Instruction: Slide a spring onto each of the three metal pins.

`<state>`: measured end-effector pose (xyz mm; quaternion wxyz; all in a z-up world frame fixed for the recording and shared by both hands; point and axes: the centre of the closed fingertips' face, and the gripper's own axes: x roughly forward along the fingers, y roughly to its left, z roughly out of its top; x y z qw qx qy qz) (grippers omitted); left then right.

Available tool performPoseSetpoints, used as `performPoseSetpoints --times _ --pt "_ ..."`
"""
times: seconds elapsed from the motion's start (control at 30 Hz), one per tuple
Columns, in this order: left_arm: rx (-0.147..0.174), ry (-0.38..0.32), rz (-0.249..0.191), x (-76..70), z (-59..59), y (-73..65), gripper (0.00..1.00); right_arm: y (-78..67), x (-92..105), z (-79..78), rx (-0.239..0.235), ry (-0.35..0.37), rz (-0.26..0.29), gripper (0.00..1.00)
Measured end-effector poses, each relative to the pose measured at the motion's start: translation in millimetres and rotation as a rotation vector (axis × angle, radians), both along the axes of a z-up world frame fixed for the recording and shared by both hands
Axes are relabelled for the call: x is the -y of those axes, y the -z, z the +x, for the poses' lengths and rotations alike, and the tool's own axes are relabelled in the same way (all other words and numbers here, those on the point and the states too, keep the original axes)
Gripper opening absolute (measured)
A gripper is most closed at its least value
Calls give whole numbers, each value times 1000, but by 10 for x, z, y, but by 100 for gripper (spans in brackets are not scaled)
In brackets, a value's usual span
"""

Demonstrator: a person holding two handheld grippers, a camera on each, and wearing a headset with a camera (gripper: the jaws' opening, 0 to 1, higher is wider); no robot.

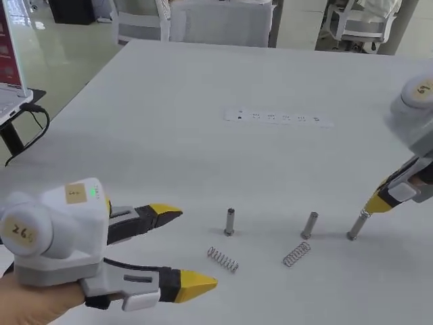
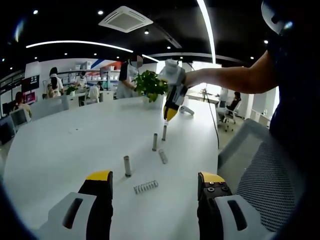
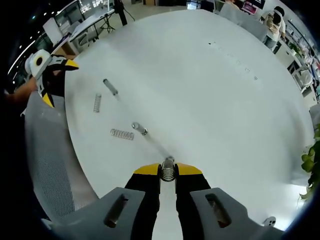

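Note:
Three short metal pins stand upright in a row on the white table: left pin (image 1: 230, 222), middle pin (image 1: 310, 225), right pin (image 1: 354, 229). My right gripper (image 1: 374, 204) is shut on a spring (image 3: 168, 170) held at the top of the right pin. Two loose springs lie flat, one (image 1: 222, 259) in front of the left pin and one (image 1: 296, 254) in front of the middle pin. My left gripper (image 1: 186, 247) hovers open at the near left with nothing between its yellow tips. In the left gripper view, the near spring (image 2: 146, 187) and near pin (image 2: 127, 165) lie ahead of that gripper (image 2: 156, 181).
A row of flush sockets (image 1: 277, 118) crosses the table's middle, well beyond the pins. A laptop (image 1: 10, 81) stands on a side desk at far left. Chairs (image 1: 220, 24) line the far edge. A mesh chair back (image 2: 265, 185) is close on the left gripper's right.

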<state>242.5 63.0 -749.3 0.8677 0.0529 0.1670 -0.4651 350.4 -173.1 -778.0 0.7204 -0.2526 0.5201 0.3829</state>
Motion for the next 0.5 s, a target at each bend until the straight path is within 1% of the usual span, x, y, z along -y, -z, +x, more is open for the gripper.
performPoseSetpoints --times 0.13,0.2,0.43,0.5 --pt "-1 0 0 6 -4 0 64 26 13 6 -7 8 4 8" --pt "-1 0 -1 10 -8 -2 64 49 33 41 -7 10 6 8" --pt "-2 -1 0 11 -11 -3 64 122 20 18 -12 11 1 8" --pt "-2 -1 1 12 -13 -2 64 155 17 11 -13 9 -10 8"
